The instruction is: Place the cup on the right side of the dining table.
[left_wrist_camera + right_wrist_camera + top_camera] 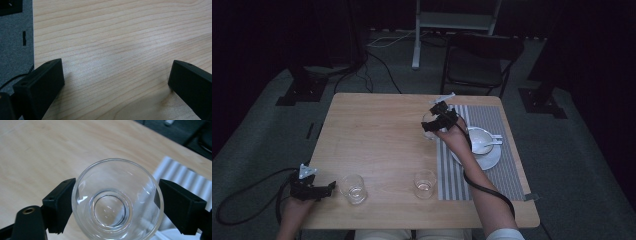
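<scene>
My right gripper [431, 125] is shut on a clear empty glass [429, 120], at the far left edge of a grey striped placemat [492, 117]. In the right gripper view the glass [110, 177] sits between both black jaws, which touch its sides; whether it rests on the table I cannot tell. My left gripper [331, 187] is low at the table's front left corner, open, with bare wood between its jaws [116, 75]. A second clear glass [353, 188] stands just to its right, apart from it.
A third glass [425, 184] stands near the front edge, beside the placemat. A white bowl [478, 137] with a spoon sits on a saucer [493, 160] on the placemat. The wooden table [377, 135] is bare in the middle. A dark chair [482, 57] stands beyond the far edge.
</scene>
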Demonstrator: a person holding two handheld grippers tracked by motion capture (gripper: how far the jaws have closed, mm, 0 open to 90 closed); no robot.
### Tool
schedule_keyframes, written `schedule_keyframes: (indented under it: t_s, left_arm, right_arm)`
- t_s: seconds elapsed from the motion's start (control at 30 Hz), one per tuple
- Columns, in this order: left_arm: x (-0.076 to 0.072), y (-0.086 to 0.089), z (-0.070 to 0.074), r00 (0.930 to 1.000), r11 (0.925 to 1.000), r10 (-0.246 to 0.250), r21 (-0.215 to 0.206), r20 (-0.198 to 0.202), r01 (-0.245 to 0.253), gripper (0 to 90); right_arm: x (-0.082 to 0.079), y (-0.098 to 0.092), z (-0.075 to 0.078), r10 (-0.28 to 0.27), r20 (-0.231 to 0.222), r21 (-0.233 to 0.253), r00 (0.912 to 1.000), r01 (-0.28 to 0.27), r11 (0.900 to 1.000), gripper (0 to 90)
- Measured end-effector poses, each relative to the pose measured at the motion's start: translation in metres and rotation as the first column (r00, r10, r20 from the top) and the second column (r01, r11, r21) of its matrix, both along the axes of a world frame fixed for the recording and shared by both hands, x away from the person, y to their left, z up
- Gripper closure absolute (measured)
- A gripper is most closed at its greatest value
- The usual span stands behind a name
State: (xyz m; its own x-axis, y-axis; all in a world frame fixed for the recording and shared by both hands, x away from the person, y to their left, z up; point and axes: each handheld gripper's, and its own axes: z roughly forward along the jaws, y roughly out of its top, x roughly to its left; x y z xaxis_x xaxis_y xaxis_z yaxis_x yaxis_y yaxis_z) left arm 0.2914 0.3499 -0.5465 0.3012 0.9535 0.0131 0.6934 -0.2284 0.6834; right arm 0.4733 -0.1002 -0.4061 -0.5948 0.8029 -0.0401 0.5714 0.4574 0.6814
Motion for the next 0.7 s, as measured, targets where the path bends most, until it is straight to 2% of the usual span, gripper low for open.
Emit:
schedule_keyframes:
  t_s: [0.13,0.3,0.4,0.5,0.6,0.7]
  left_arm:
    - [0.0,0.0,0.0,1.0,1.0,0.0,0.0,0.0,0.0,0.8]
    - [0.0,0.0,0.0,1.0,1.0,0.0,0.0,0.0,0.0,0.8]
    - [0.0,0.0,0.0,1.0,1.0,0.0,0.0,0.0,0.0,0.8]
    - [0.0,0.0,0.0,1.0,1.0,0.001,0.0,0.0,-0.001,0.8]
    - [0.0,0.0,0.0,1.0,1.0,0.001,0.0,0.0,-0.001,0.8]
    - [0.0,0.0,0.0,1.0,1.0,0.002,0.0,0.0,-0.002,0.8]
  right_arm:
    - [0.016,-0.02,0.003,-0.072,0.005,-0.005,0.9974,0.072,0.997,17.3]
    - [0.037,-0.043,0.004,-0.163,0.002,-0.039,0.9866,0.163,0.986,17.3]
    - [0.048,-0.058,0.004,-0.22,-0.005,-0.034,0.9754,0.22,0.975,17.3]
    - [0.059,-0.071,0.004,-0.274,0.01,-0.035,0.9616,0.275,0.961,17.3]
    - [0.072,-0.081,0.002,-0.323,0.008,-0.053,0.9462,0.323,0.945,17.3]
    - [0.084,-0.089,-0.002,-0.379,0.002,-0.074,0.9253,0.378,0.923,17.3]
